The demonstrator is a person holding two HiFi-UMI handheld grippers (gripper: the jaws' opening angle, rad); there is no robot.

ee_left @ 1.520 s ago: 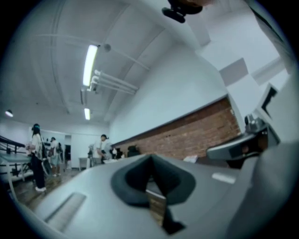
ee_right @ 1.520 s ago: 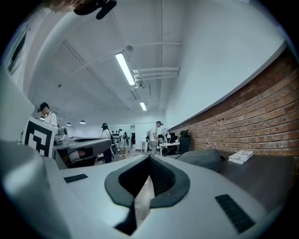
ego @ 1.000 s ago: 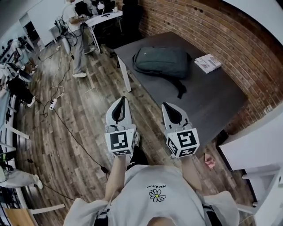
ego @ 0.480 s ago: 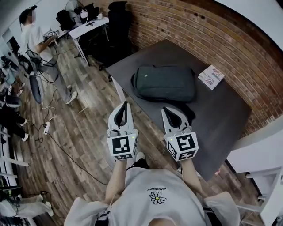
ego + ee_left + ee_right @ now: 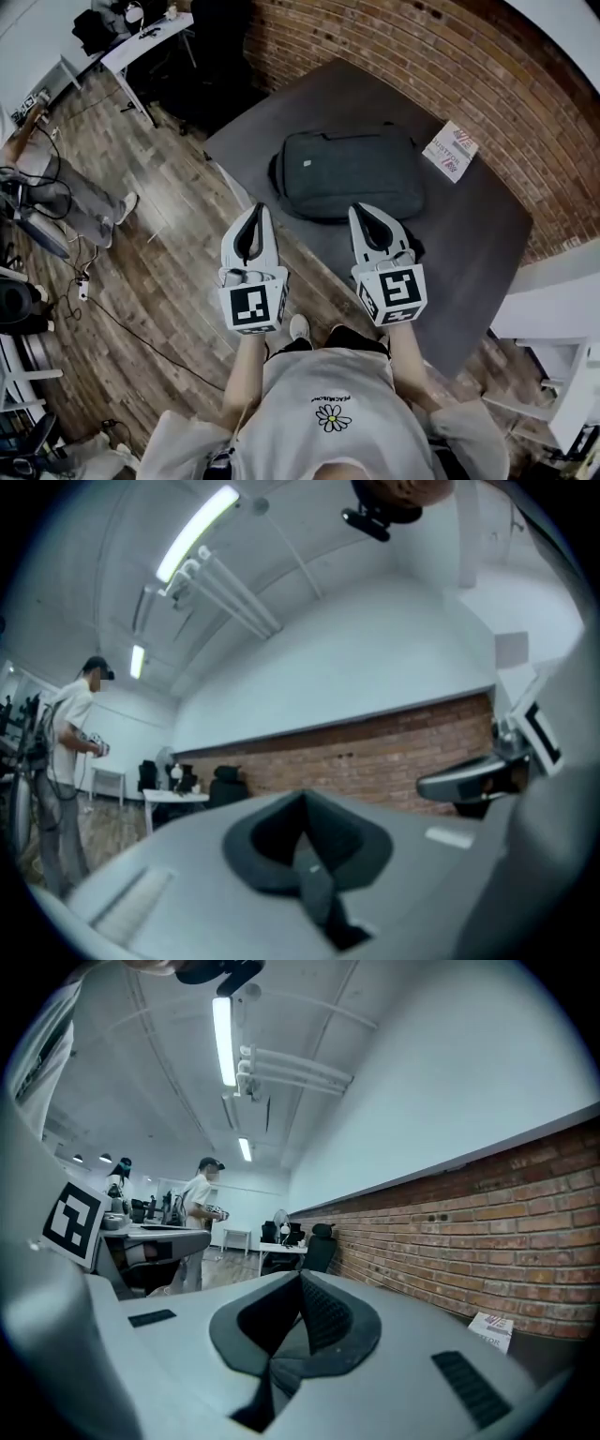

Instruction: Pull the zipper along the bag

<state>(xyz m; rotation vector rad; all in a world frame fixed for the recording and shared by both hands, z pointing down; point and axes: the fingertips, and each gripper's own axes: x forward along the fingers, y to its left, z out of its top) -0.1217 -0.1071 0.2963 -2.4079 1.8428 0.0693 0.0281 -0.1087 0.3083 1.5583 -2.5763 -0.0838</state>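
Nearest to us, we hold both tools up in front of the chest, side by side. The left gripper (image 5: 255, 217) has its jaws pressed together with nothing between them, and the right gripper (image 5: 366, 216) is the same: closed and empty. Their own cameras look out level across the room at the wall and ceiling, not down at the work, so neither seems aimed at anything yet.

Just beyond the tips lies the dark table (image 5: 469, 234). The left tool hangs over the wooden floor (image 5: 169, 234) off the table's near edge, and the right one over that edge itself. On the table the bag (image 5: 352, 173) lies flat, a dark strap trailing from its near side toward the right tool. Neither gripper touches it. We cannot make out the zipper or its pull from here, nor whether it is open or closed.

Past the bag, toward the right corner, a booklet (image 5: 450, 150) rests apart from it, and behind that rises the brick wall (image 5: 422, 56).

As we judge it, the pull has not begun. Everything is left: lower the tools to the bag, find the pull, pinch it, brace the bag, and draw the zipper along.
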